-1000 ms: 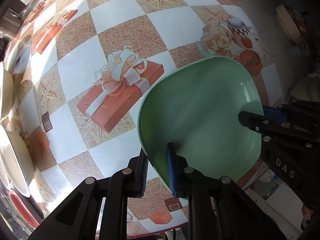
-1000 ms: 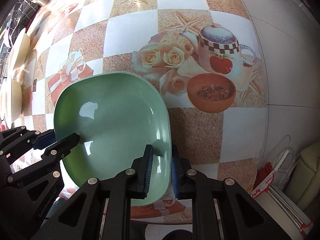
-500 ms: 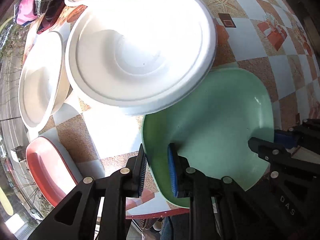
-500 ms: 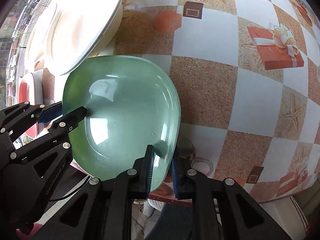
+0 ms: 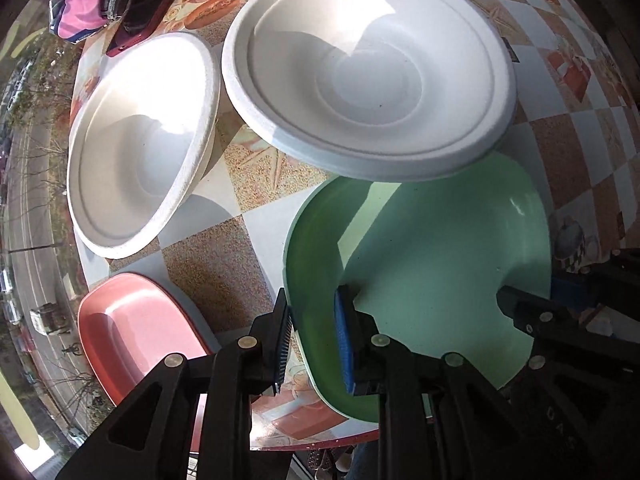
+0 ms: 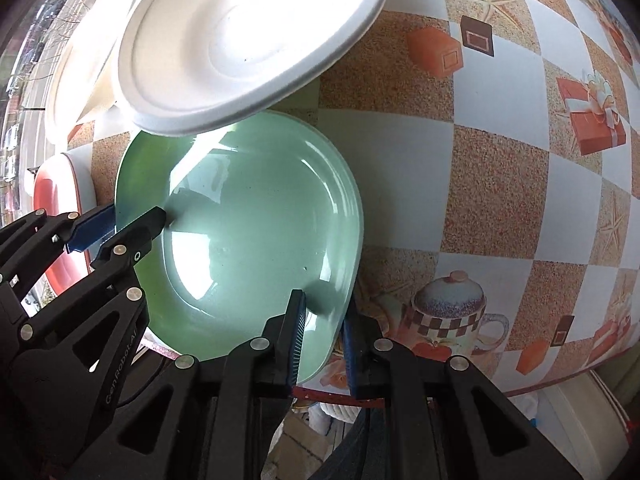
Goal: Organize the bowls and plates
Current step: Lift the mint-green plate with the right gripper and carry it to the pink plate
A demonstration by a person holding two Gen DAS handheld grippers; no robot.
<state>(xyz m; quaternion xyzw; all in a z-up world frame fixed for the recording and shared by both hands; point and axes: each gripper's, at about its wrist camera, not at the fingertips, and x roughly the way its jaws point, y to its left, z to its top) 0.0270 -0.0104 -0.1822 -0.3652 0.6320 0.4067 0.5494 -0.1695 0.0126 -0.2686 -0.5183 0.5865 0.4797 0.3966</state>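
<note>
A: Which step is this?
B: A carry. The left gripper (image 5: 312, 344) and right gripper (image 6: 322, 336) each pinch the green plate's (image 5: 432, 264) rim above the table (image 6: 400, 184).
A: And next?
B: Probably setting it down by the pink plate (image 5: 136, 328), clear of the white bowl (image 5: 368, 68) beyond.

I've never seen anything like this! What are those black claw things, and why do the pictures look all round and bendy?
Those black claws are grabbers that a person holds, one in each hand. Each carries a small camera with a bendy wide lens, so you get one picture per grabber. The left gripper and the right gripper both pinch the rim of the same green plate from opposite sides. It sits over a table with a checkered picture cloth. Nearby lie white bowls and a pink dish.
</note>
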